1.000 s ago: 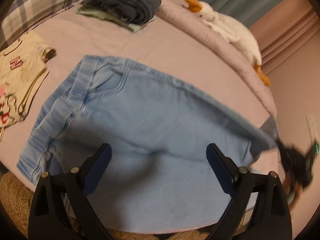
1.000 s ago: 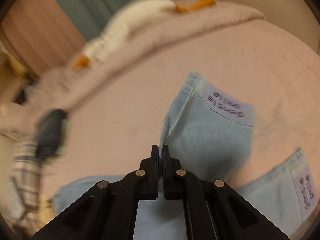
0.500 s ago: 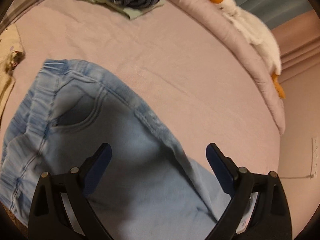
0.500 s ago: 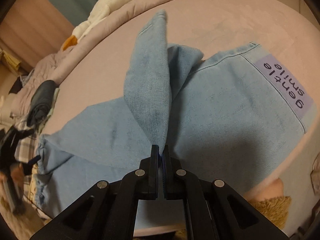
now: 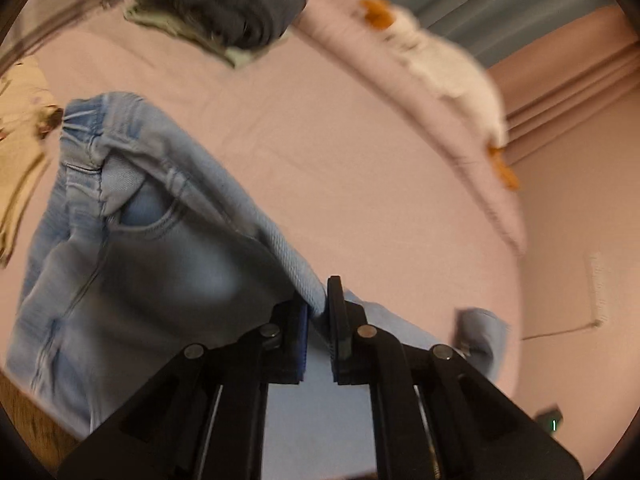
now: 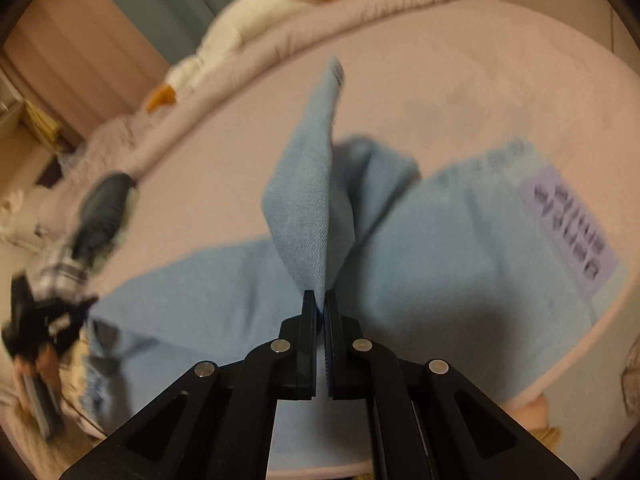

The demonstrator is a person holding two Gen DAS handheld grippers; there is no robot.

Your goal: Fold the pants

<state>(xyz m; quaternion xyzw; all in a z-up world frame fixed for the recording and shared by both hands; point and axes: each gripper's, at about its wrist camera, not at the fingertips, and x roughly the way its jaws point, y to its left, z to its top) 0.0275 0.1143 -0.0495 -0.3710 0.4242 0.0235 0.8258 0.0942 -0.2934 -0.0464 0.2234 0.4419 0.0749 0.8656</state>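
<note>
Light blue jeans lie on a pink bed. My left gripper is shut on a raised side edge of the jeans, with the waistband at the far left. In the right wrist view my right gripper is shut on a lifted fold of a jeans leg. The other leg lies flat to the right, with a lilac label at its hem. The left gripper and the hand that holds it show blurred at the left of that view.
A stack of dark folded clothes sits at the back of the bed. A white plush goose lies along the rolled pink blanket. A cream shirt lies at the left. The bed's front edge runs just before the grippers.
My left gripper has closed on the jeans' side edge; it was open half a second ago. My right gripper stays shut on the leg fold, which it has carried over the flat jeans.
</note>
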